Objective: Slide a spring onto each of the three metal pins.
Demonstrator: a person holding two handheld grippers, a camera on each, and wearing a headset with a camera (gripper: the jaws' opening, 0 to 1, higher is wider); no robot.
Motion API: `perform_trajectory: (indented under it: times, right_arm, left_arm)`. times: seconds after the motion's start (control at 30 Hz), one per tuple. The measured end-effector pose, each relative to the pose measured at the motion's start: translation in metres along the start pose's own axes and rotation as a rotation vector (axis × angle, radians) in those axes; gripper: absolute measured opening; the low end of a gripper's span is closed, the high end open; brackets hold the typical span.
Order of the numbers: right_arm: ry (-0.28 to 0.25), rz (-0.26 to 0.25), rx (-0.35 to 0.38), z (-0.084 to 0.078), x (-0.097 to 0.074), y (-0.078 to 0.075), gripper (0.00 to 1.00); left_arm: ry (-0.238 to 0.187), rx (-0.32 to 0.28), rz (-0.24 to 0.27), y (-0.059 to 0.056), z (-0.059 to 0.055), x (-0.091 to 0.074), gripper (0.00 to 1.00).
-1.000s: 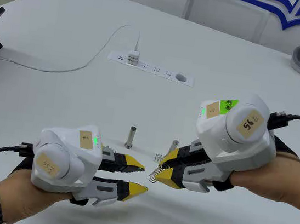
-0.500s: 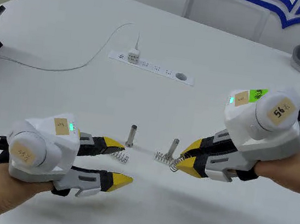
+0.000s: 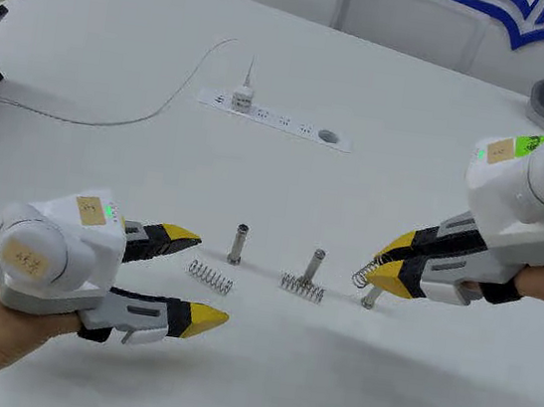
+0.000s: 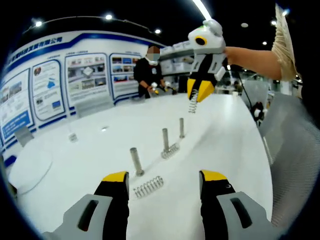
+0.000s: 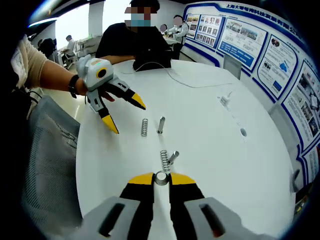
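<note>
On the table point(image 3: 122, 43), three pins point(image 3: 237, 244) point(image 3: 314, 266) point(image 3: 372, 298), two springs point(image 3: 210, 276) point(image 3: 302, 287)

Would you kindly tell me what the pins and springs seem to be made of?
The pins look like bare steel, grey with a soft sheen. The springs look like thin coiled metal wire, silvery and see-through between turns; exact alloy can't be told.

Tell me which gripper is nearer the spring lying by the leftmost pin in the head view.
Left. The left gripper is open, that spring just ahead between its jaw tips. The right gripper, shut on another spring, is well away, over by the rightmost pin.
</note>
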State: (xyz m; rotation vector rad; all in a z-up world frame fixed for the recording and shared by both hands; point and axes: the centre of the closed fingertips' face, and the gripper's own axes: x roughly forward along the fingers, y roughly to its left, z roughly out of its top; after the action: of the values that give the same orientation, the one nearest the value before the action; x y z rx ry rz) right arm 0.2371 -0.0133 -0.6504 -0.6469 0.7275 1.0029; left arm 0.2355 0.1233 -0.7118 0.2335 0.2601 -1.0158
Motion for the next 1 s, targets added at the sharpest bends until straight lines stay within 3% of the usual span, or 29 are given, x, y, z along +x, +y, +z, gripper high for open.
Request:
perform_trajectory:
  times: [0.27, 0.47, 1.0]
  right_arm:
    - [0.024, -0.046, 0.026, -0.01, -0.013, -0.026, 0.12]
    - [0.073, -0.058, 0.027, -0.02, -0.008, -0.042, 0.12]
    - [0.167, 0.007, 0.027, -0.037, 0.019, -0.047, 0.12]
  left_arm:
    - [0.002, -0.011, 0.014, 0.002, 0.001, 0.0, 0.64]
    - [0.004, -0.015, 0.023, 0.004, 0.001, -0.002, 0.66]
    - [0.01, -0.012, 0.02, 0.002, 0.0, -0.002, 0.66]
